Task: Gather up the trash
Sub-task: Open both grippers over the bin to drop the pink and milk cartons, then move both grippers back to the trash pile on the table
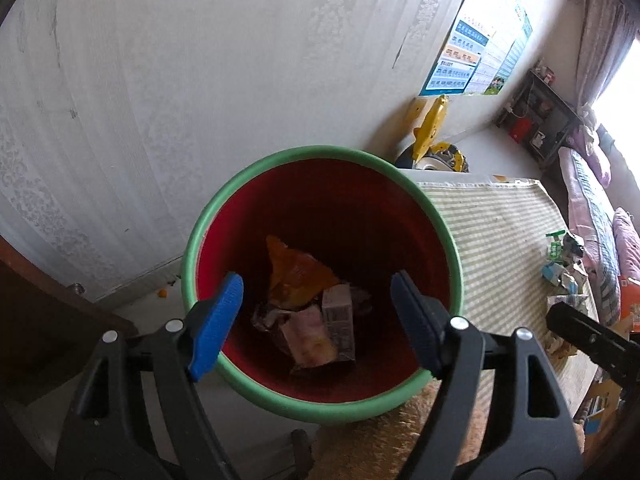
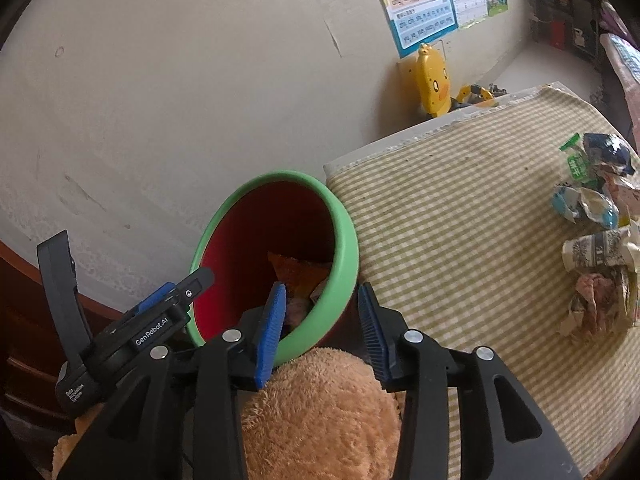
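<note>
One bin (image 1: 320,152), red inside with a green rim, is seen from above in the left wrist view, standing just beside the edge of the bench (image 1: 492,224) covered with a yellow-and-white checked cloth. Three pieces of trash can be counted at its bottom: one orange wrapper (image 1: 296,276), one pinkish wrapper (image 1: 310,338) and one small carton (image 1: 340,320); a darker crumpled scrap beside them cannot be made out clearly.

The left hand-held gripper (image 1: 316,316) is held over the bin mouth with its two blue pads well apart and nothing between them. The right hand-held gripper (image 2: 322,330) is held beside the bin rim with its two pads partly apart; nothing is clamped, and only the rim and a tan plush toy (image 2: 320,412) are seen behind the gap.

On the bench one heap of crumpled trash (image 2: 596,232) is left, well apart from the bin; at least five pieces are distinguished, among them one green-and-white sachet (image 2: 576,164) and one rolled printed paper (image 2: 592,254).

One yellow duck toy (image 2: 434,84) is leaned against the wall, under two posters (image 2: 424,4).
</note>
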Demonstrator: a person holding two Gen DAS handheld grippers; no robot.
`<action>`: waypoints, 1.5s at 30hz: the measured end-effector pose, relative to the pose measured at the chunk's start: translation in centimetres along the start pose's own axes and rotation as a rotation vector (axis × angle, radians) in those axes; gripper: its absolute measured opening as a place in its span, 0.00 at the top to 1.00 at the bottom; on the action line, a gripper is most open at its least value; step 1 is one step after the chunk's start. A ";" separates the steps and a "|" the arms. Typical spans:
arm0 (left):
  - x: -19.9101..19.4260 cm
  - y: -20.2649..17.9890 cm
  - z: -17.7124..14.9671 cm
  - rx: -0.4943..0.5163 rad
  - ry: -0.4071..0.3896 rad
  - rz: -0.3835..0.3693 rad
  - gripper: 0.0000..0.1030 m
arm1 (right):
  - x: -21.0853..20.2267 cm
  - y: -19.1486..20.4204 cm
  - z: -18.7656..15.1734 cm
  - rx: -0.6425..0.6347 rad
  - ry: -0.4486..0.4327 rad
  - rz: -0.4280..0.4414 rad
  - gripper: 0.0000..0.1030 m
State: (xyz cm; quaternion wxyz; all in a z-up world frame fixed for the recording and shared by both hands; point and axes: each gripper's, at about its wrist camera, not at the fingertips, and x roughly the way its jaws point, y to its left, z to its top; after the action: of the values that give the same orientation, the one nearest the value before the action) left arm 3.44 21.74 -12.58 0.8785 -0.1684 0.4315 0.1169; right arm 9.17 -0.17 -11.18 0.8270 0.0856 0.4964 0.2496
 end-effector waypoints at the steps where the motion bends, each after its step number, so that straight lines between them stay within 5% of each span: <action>1: -0.1 -0.1 0.1 0.004 -0.002 -0.001 0.28 | -0.2 -0.1 -0.1 0.003 -0.002 0.000 0.62; 13: -2.0 -4.7 -0.8 0.095 -0.013 -0.043 0.28 | -3.7 -4.3 -2.0 0.084 -0.060 -0.052 0.49; 23: -2.9 -8.7 -2.2 0.190 -0.003 -0.082 0.28 | -7.0 -14.9 -3.8 0.303 -0.146 -0.250 0.42; 35: -5.0 -13.8 -4.4 0.360 -0.087 -0.108 0.19 | -3.3 -21.2 -3.9 0.446 -0.090 -0.270 0.39; 37: -5.4 -14.3 -4.6 0.385 -0.107 -0.108 0.16 | -3.2 -21.4 -4.0 0.445 -0.097 -0.253 0.47; 39: -5.6 -15.1 -4.9 0.417 -0.127 -0.110 0.16 | -3.7 -21.3 -4.1 0.441 -0.104 -0.214 0.78; 41: -5.7 -16.1 -5.2 0.453 -0.145 -0.114 0.15 | -4.5 -21.2 -4.6 0.436 -0.102 -0.168 0.97; 45: -5.2 -18.4 -5.6 0.517 -0.143 -0.146 0.15 | -7.4 -20.4 -6.6 0.409 -0.121 -0.110 0.98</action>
State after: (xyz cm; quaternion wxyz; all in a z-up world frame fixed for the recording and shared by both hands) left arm 2.74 2.35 -8.05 0.9268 0.0394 0.3703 -0.0492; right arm 7.28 -22.11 -16.60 0.8333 0.2391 0.4898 0.0925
